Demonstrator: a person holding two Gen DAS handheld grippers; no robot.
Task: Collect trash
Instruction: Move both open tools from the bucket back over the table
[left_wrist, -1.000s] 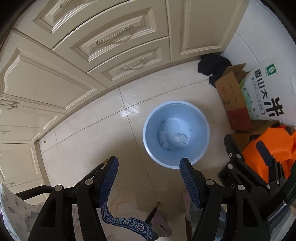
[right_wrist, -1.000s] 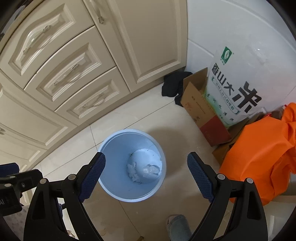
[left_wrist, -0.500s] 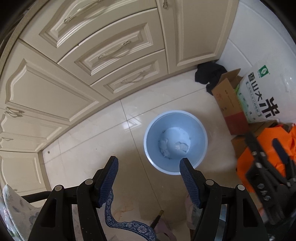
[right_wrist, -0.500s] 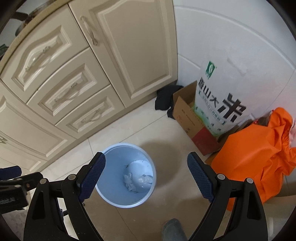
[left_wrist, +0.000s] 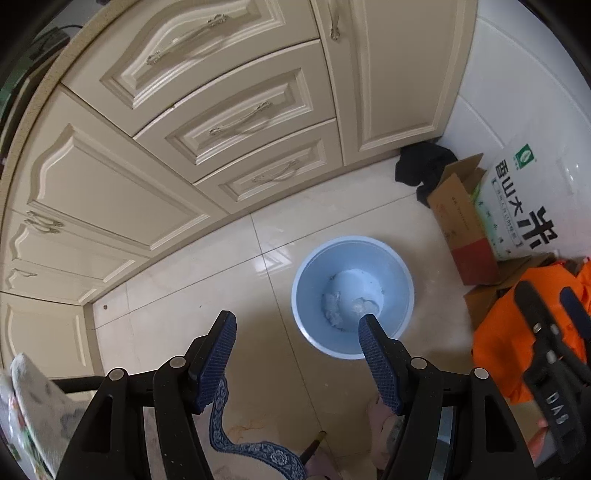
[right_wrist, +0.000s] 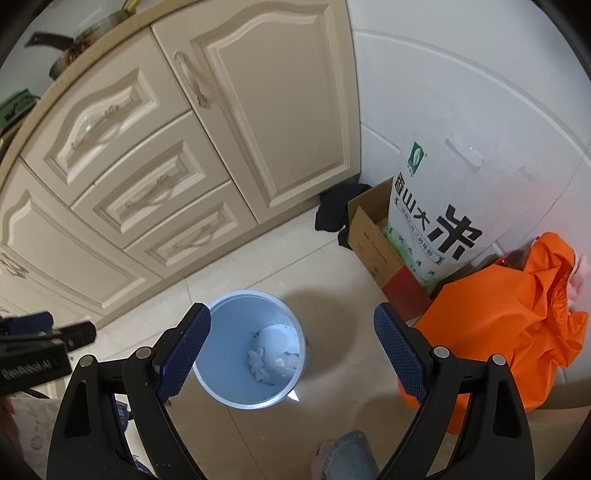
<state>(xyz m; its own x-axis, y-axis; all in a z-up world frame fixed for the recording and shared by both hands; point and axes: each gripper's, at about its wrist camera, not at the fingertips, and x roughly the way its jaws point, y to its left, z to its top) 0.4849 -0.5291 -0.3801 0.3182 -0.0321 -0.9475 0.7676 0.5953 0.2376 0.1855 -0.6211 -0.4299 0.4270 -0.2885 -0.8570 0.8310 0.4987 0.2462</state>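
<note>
Evenly lit, soft daylight, no harsh contrast. Glare patches on the glossy floor tiles (left_wrist: 275, 258) beside the blue bin (left_wrist: 352, 297) — a soft shadow thrown right of the bin (right_wrist: 255, 347) in the right wrist view. Strong fisheye bending of the cabinet fronts (left_wrist: 221, 118), black vignette at the corners. Sharp at centre, smeared toward the edges — the right gripper (left_wrist: 550, 373) blurred at the frame's side.

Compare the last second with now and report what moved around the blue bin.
Both grippers pulled up and back from the blue trash bin: it looks smaller in both wrist views, and more cabinet and countertop show. The left gripper and right gripper stayed open and empty; nothing was grasped or released. The crumpled white paper in the bin, the cardboard box, the rice sack and the orange bag kept their places.
</note>
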